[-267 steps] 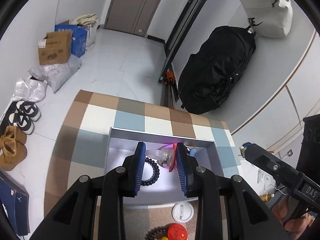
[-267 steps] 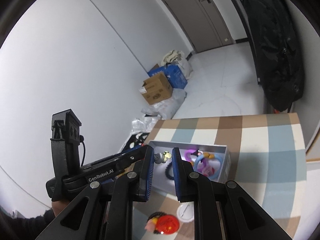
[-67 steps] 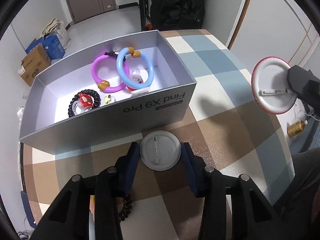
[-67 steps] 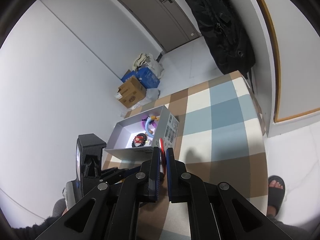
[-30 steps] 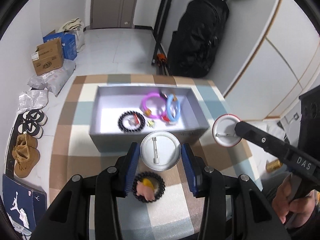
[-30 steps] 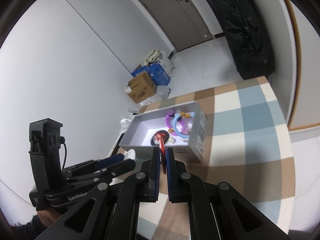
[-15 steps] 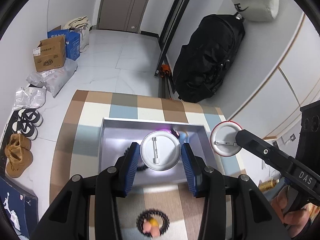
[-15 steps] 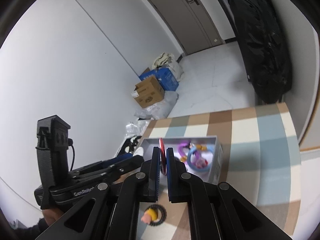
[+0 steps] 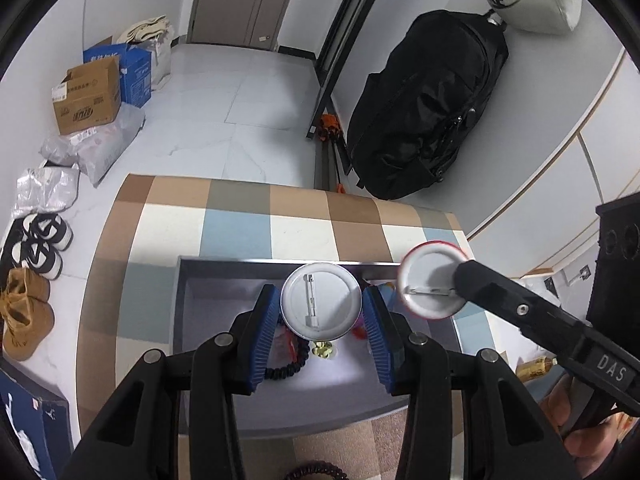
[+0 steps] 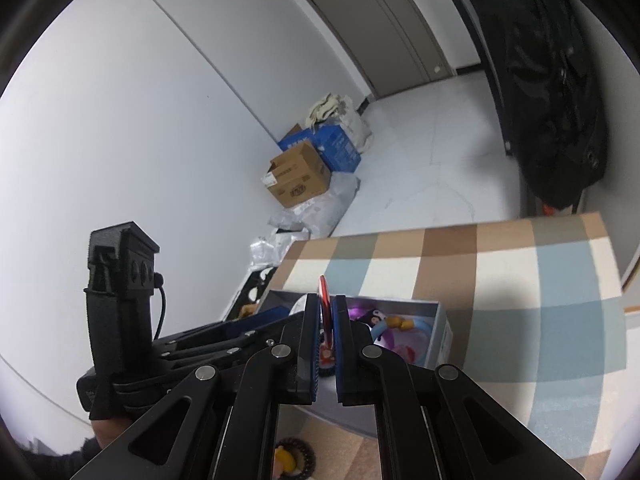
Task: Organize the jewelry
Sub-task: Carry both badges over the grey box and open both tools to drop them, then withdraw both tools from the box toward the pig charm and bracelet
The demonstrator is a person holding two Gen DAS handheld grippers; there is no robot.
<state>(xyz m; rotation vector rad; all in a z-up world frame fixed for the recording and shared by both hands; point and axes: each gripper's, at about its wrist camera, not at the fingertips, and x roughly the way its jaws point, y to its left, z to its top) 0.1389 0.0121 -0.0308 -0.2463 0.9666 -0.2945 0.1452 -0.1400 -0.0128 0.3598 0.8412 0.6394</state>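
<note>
Hovering over grey box (image 9: 208,280), left gripper (image 9: 322,312) clamping white badge (image 9: 320,300); right gripper (image 10: 327,320) pinching red-rimmed badge (image 9: 428,284)

Right gripper (image 10: 327,334) clamped on a red-rimmed badge (image 10: 324,294) edge-on above the grey box (image 10: 438,340), left gripper (image 10: 256,320) just left of it, beaded bracelet (image 10: 294,458) in front of the box, checked table (image 10: 520,280) under it.

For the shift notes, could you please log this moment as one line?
left gripper: shut on white badge | right gripper: shut on red-rimmed badge | both over grey box | bead bracelet on table
</note>
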